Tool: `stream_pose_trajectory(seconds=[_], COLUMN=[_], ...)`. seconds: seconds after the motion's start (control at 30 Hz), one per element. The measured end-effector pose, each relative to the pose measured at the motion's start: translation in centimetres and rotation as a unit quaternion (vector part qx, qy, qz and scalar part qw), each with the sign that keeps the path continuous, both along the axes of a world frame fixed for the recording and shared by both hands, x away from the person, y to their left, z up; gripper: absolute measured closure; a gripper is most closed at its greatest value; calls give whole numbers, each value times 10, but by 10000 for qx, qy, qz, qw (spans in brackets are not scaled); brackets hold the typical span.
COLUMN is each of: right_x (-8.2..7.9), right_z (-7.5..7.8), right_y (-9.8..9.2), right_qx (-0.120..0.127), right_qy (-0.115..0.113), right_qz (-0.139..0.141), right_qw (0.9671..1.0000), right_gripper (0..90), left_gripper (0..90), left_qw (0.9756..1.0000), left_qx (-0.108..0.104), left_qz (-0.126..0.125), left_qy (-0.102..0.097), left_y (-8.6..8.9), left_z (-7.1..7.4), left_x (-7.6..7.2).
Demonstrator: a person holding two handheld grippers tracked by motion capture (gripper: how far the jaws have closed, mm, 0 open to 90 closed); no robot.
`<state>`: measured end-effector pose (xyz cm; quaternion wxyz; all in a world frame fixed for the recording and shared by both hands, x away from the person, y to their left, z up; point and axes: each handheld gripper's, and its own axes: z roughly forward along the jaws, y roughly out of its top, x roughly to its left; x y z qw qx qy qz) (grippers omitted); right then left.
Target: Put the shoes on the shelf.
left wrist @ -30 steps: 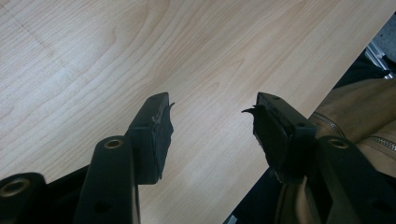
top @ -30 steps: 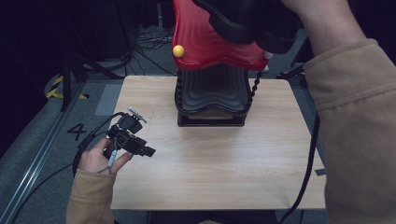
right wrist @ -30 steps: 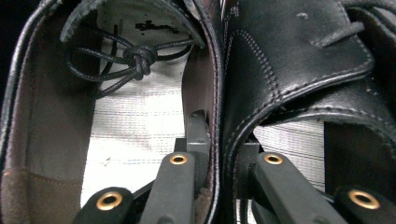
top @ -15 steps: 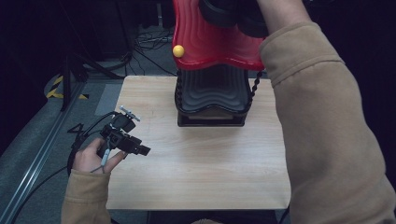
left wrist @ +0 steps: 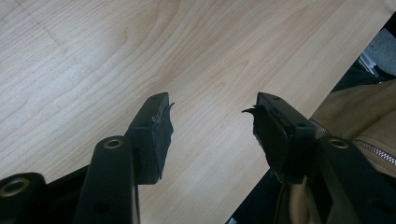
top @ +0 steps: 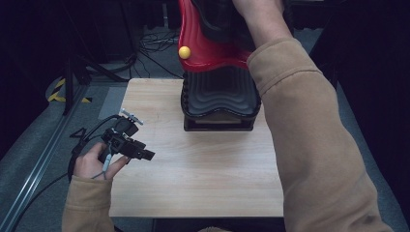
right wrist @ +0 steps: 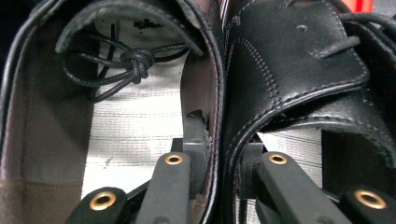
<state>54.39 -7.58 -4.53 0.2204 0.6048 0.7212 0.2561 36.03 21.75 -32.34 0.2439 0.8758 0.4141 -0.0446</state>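
Black leather shoes (right wrist: 289,79), a pair side by side, at the far end of the table (top: 203,179), above the red and black stand (top: 217,92). At left, left gripper (left wrist: 212,123) held low over bare wood by the left hand (top: 94,162), jaws spread apart, nothing between them. At right, right gripper (right wrist: 224,149) clenched on the two adjoining inner walls of the shoes, one jaw inside each shoe, having just eased slightly wider. Knotted lace (right wrist: 135,60) lying inside the left-hand shoe.
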Motion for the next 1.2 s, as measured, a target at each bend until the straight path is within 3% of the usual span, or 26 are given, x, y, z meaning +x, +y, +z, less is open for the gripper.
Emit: stream_pose_trajectory(seconds=[0.4,0.5,0.6,0.73,0.9,1.0,1.2], right_x=[8,8,7,6,0,-4,-26], right_z=[-32,-34,-32,-35,-38,-36,-18], right_y=[7,8,4,2,-1,-3,-26], right_qx=[-182,-166,52,108,191,245,458], right_qy=[262,285,367,504,208,200,-19], right_qz=[72,110,249,363,584,624,746], right_qw=[9995,9994,9990,9980,9979,9975,9962], right_gripper=[774,757,677,615,480,470,445], left_gripper=[470,470,469,469,468,468,466], left_qw=[10000,10000,10000,10000,10000,10000,9999], left_qx=[4,2,-4,18,24,27,35], left_qz=[-10,-19,-12,-33,-62,-81,-124], left_qy=[-10,-10,-9,-26,-25,-24,-40], left_y=[-1,-1,-2,-3,-6,-7,-14], left_z=[1,1,1,1,2,3,5], left_x=[-1,0,0,0,0,0,0])
